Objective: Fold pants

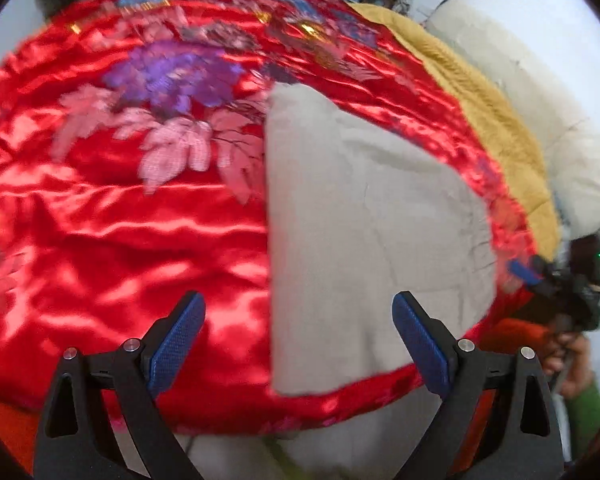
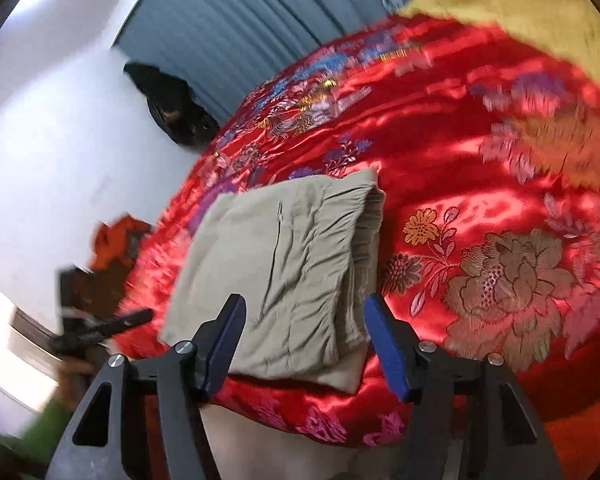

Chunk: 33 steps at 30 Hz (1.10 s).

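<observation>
The beige pants (image 1: 364,232) lie folded into a compact rectangle on the red floral satin bedspread (image 1: 120,220), near its front edge. They also show in the right wrist view (image 2: 284,276), with the elastic waistband on the right side. My left gripper (image 1: 300,320) is open and empty, held above the bedspread at the pants' left edge. My right gripper (image 2: 304,324) is open and empty, just in front of the pants' near edge. The right gripper also shows at the right edge of the left wrist view (image 1: 560,284).
A mustard yellow blanket (image 1: 492,120) and a cream pillow (image 1: 540,92) lie at the far right of the bed. A blue-grey curtain (image 2: 236,24) and a white wall (image 2: 52,140) stand behind. A dark object (image 2: 176,108) rests by the wall.
</observation>
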Each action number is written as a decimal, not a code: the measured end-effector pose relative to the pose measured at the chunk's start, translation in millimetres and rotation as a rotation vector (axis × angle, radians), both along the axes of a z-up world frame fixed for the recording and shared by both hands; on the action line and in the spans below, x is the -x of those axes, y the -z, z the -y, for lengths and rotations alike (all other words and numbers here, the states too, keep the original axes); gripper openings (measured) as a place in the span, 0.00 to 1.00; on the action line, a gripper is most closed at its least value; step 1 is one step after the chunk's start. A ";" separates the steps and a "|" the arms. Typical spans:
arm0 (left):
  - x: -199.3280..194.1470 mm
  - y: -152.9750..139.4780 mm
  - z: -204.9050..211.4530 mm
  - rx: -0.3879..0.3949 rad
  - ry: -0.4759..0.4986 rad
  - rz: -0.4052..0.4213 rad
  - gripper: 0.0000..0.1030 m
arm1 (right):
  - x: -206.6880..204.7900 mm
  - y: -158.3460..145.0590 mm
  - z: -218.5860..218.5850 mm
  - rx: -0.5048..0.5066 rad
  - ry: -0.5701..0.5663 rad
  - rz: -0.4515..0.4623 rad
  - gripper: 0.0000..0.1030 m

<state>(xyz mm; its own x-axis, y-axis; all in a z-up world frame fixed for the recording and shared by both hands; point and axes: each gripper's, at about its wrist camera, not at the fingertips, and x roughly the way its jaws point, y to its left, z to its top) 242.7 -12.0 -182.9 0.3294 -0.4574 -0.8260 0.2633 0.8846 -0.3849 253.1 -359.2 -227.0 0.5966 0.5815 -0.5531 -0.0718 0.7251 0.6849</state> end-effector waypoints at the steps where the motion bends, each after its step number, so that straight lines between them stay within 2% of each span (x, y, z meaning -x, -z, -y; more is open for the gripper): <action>1: -7.6 4.1 1.8 0.015 0.005 -0.024 0.92 | -12.1 6.7 4.1 -0.060 -0.021 -0.037 0.60; 4: -23.2 14.6 12.9 0.006 0.028 -0.063 0.92 | -40.8 25.5 4.0 -0.115 -0.072 -0.137 0.60; 6: -31.1 19.6 20.3 -0.001 0.045 -0.075 0.92 | -56.1 34.9 -2.2 -0.018 -0.084 -0.195 0.60; 9: -39.8 28.1 31.5 0.019 0.064 -0.110 0.91 | -74.0 52.7 -8.0 0.002 -0.135 -0.273 0.60; 13: -47.7 38.1 46.1 0.047 0.100 -0.144 0.81 | -87.5 72.1 -11.6 -0.178 -0.183 -0.308 0.64; 15: -49.7 40.8 48.1 0.056 0.083 -0.151 0.80 | -91.6 76.7 -13.5 -0.224 -0.194 -0.316 0.65; 16: -49.4 40.3 47.7 0.054 0.069 -0.150 0.72 | -91.7 80.7 -15.9 -0.212 -0.192 -0.324 0.62; 17: -47.2 37.5 46.7 0.041 0.058 -0.140 0.53 | -93.5 81.3 -18.7 -0.181 -0.193 -0.330 0.52; 18: -44.7 33.1 45.2 0.033 0.050 -0.131 0.43 | -94.5 77.0 -25.4 -0.106 -0.207 -0.326 0.47; 19: -40.8 25.1 42.6 0.035 0.042 -0.120 0.28 | -95.4 69.5 -28.9 -0.060 -0.219 -0.309 0.41; 20: -36.9 15.4 39.8 0.047 0.040 -0.110 0.24 | -93.2 57.8 -36.2 -0.007 -0.236 -0.281 0.35; 21: -30.9 0.8 37.5 0.062 0.044 -0.093 0.23 | -89.4 42.4 -43.7 0.037 -0.251 -0.250 0.33; 23: -26.3 -23.3 32.2 0.099 0.056 -0.055 0.21 | -85.6 15.0 -56.5 0.061 -0.284 -0.196 0.28; 27: -40.0 -83.6 16.5 0.118 0.033 0.062 0.21 | -95.4 -42.0 -85.3 0.105 -0.338 -0.084 0.27; 31: -82.4 -120.6 4.2 0.106 -0.032 0.174 0.22 | -140.2 -87.8 -104.3 0.125 -0.332 0.021 0.27; 33: -104.5 -120.1 7.3 0.021 -0.073 0.224 0.31 | -173.4 -100.1 -105.9 0.106 -0.296 0.028 0.29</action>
<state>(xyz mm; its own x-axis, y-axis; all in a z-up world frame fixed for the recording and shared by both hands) 347.2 -19.3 -62.8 0.5365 -0.4422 -0.7188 0.2800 0.8967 -0.3427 426.5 -253.3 -126.9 0.4258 0.6721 -0.6058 -0.3081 0.7372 0.6013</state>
